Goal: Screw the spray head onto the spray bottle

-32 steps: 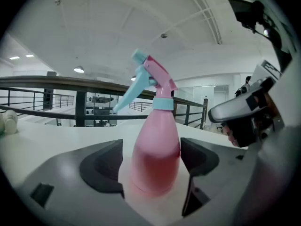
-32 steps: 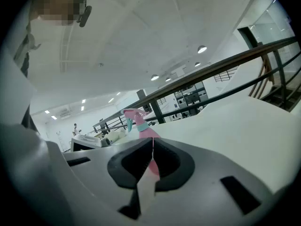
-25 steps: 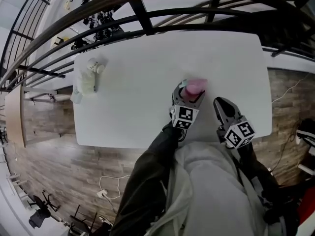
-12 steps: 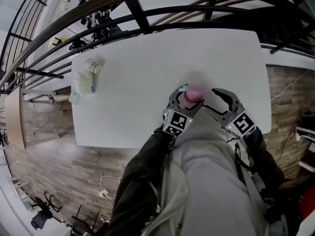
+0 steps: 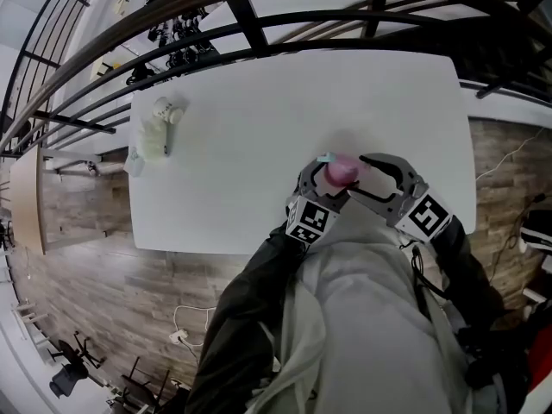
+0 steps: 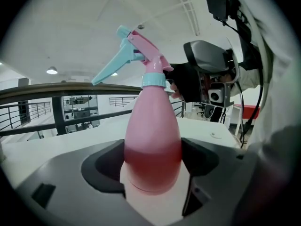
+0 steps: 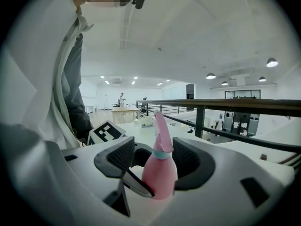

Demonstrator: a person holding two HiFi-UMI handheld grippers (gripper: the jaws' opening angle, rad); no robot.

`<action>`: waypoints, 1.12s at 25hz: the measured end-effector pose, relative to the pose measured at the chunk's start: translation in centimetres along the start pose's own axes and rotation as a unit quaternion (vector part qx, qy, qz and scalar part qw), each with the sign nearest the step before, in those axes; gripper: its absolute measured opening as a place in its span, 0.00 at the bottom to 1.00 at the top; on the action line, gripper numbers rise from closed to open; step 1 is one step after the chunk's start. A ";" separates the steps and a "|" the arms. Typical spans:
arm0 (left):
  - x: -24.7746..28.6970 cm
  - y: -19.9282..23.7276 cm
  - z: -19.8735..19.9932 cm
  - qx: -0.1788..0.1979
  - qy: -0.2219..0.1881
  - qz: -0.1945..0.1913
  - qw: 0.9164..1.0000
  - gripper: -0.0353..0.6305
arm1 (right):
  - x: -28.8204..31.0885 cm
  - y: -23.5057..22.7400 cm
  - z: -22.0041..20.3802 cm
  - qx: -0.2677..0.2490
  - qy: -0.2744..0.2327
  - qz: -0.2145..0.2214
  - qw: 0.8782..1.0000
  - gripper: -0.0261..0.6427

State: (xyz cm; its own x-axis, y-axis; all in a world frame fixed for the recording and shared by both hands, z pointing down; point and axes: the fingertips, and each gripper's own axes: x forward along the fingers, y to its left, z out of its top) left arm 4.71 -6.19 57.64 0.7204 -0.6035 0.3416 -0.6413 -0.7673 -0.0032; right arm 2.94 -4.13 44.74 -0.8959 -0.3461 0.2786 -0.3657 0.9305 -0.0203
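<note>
A pink spray bottle (image 5: 341,171) with its pink and light blue spray head (image 6: 141,55) on top stands upright near the table's front edge. My left gripper (image 5: 330,179) is shut on the bottle's lower body (image 6: 153,145), a pad pressing on each side. My right gripper (image 5: 356,177) has come in from the right. Its jaws stand apart on either side of the neck and spray head (image 7: 161,131), and there is a gap on the left side. In the left gripper view its dark jaw (image 6: 188,81) shows just behind the collar.
The white table (image 5: 259,102) carries a pale bundle of small things (image 5: 155,132) at its far left corner. A dark railing (image 5: 250,24) runs along the table's far side. The person's jacket and legs fill the near side below the grippers.
The right gripper, shut and off to the right of the bottle a second ago, has opened and moved left around the bottle's top. The left gripper still holds the bottle in place.
</note>
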 end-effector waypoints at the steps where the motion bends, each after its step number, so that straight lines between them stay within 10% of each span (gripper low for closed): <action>1: 0.0 0.0 0.1 -0.001 -0.001 0.002 1.000 0.62 | -0.1 0.3 -0.1 0.013 0.000 0.005 1.000 0.41; 9: 0.0 0.4 0.7 -0.024 0.014 0.011 1.000 0.62 | 0.4 2.6 1.4 0.104 -0.046 0.026 0.993 0.41; 18: -1.1 -0.4 0.8 -0.015 0.032 -0.029 0.999 0.62 | -1.2 3.6 3.0 0.063 -0.059 0.039 0.995 0.41; 22: -2.5 -3.2 0.4 0.011 0.045 -0.135 0.990 0.62 | -2.8 1.6 2.2 -0.002 -0.011 0.013 1.000 0.42; 28: -4.5 -8.3 0.7 0.070 0.068 -0.289 0.952 0.62 | -1.9 3.6 1.6 -0.033 0.050 0.180 0.982 0.63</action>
State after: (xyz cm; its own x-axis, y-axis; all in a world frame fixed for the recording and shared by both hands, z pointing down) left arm 6.96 2.79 55.44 0.8952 -0.0443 0.4434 -0.0989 -0.9900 0.1008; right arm 2.95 -0.33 42.63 -0.9340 0.0176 0.3568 -0.0095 0.9972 -0.0739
